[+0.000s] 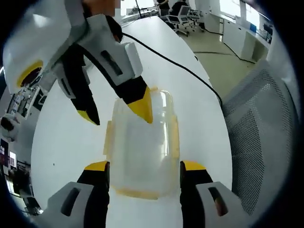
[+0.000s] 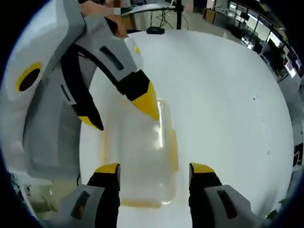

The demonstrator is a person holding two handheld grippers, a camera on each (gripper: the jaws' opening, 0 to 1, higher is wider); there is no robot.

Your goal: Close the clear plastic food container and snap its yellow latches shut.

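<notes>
Now, container: set on the white table, between both grippers
Left gripper: jaws apart, flanking the container's near end
Right gripper: jaws apart, flanking the opposite end; yellow latches seen along the sides

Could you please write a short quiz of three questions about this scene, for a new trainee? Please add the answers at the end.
1. True or false: the clear plastic container stands on a white table.
2. In the left gripper view, where do the left gripper jaws stand?
A. Both to one side of the container
B. One on each side of the container, spread apart
C. Closed together above the lid
3. Fill in: in the left gripper view, one yellow tip of the right gripper comes down onto the container's ____.

Key
1. True.
2. B.
3. Top (the far part of the lid).
</notes>
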